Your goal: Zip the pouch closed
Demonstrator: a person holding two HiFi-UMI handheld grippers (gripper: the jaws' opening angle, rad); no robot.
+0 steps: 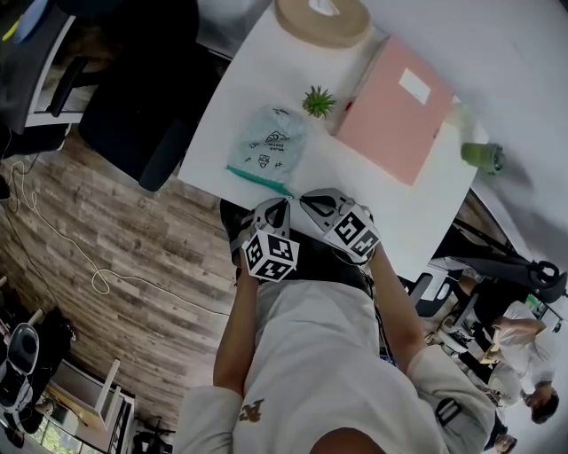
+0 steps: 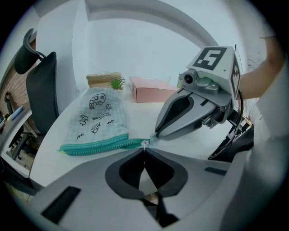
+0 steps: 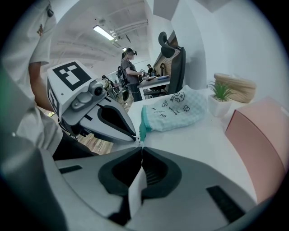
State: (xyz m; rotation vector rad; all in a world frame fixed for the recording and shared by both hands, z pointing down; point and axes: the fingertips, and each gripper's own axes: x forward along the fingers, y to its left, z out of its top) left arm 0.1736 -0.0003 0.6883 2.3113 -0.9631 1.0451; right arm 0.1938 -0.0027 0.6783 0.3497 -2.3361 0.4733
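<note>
A pale blue printed pouch lies on the white table, its teal zipper along the near edge. Both grippers meet at the zipper's right end by the table edge. My left gripper is shut, with the small silver zipper pull pinched at its tips. In the left gripper view the right gripper comes in from the right, shut on the pouch's end tab just past the pull. The right gripper view shows the pouch beyond the shut jaws and the left gripper alongside.
A pink box, a small potted plant and a round beige container stand behind the pouch. A green object sits at the far right edge. A black office chair stands left of the table.
</note>
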